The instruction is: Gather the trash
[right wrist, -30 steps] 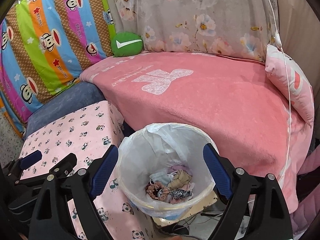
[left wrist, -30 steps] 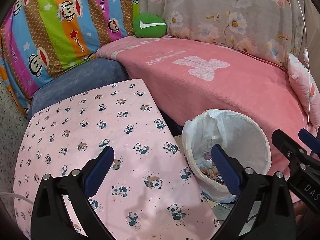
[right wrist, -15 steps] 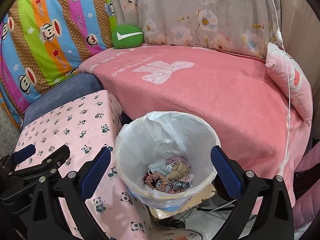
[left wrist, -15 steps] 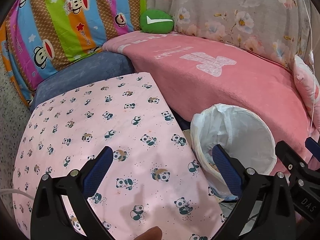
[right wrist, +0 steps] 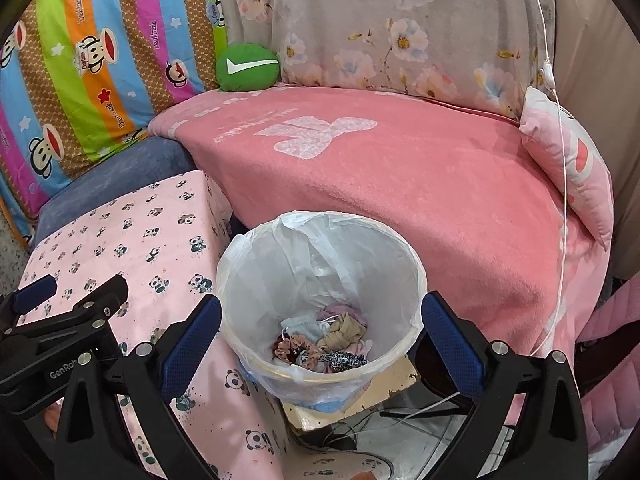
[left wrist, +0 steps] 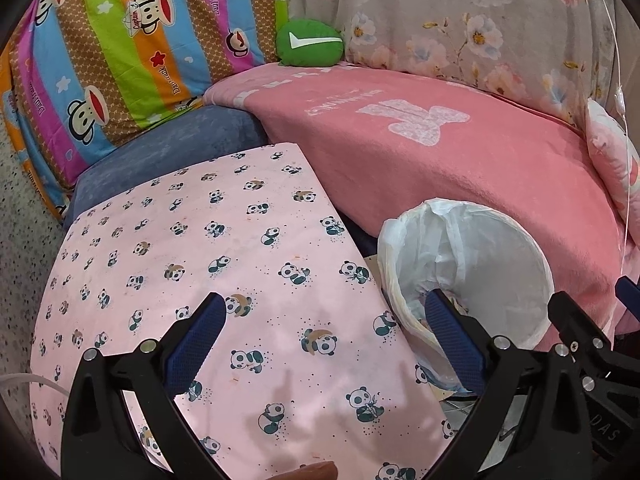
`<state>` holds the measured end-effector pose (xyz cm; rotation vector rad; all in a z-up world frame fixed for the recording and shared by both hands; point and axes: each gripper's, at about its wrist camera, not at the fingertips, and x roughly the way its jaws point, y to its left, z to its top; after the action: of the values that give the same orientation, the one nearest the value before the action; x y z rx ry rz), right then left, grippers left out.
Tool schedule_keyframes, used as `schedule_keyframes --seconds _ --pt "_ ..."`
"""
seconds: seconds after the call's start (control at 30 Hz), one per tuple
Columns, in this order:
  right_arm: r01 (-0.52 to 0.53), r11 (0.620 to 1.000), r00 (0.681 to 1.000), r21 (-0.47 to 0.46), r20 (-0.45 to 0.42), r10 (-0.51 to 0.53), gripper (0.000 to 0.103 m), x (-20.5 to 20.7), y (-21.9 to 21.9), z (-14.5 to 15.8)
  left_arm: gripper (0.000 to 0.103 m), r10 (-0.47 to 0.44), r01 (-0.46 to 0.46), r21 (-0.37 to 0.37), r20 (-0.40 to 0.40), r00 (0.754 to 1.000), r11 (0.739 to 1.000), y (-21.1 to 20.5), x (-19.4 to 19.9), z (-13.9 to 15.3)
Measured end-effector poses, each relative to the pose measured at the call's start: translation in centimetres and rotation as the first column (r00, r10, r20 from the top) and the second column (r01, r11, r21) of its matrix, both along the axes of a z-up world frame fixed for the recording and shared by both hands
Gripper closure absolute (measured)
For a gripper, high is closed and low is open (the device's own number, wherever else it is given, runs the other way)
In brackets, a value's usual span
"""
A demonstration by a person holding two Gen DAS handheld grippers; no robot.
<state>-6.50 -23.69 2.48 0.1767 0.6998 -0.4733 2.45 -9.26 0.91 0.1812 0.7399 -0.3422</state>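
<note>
Both views are fisheye cameras riding on hand-held grippers, each looking forward and downward along its own two fingers. The left wrist view sits over the panda-print cloth (left wrist: 224,264), close above it, with the lined bin (left wrist: 472,264) off to its right and the other gripper's black frame at the right edge. The right wrist view looks almost straight into that bin (right wrist: 320,248) from near above, showing the discarded scraps (right wrist: 320,344) at its bottom. Both share the bin, the panda cloth, the pink blanket (right wrist: 400,184), the green cushion (left wrist: 310,42) and the striped and floral backdrops.
</note>
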Motion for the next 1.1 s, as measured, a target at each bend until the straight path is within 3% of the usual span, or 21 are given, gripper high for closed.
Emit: schedule_keyframes --seconds 0.53,1.1 --pt "0.027 1.0 0.999 0.012 -0.033 -0.027 0.004 -1.1 -0.5 -1.2 0.007 0.006 -0.005 0.016 -0.038 0.999 1.0 -0.2 -0.5 -1.2" --pt "0.039 0.999 0.998 0.024 -0.054 -0.038 0.004 -1.3 -0.6 -2.2 0.007 -0.002 0.003 0.03 -0.027 1.0 1.0 -0.5 -0.9 -1.7"
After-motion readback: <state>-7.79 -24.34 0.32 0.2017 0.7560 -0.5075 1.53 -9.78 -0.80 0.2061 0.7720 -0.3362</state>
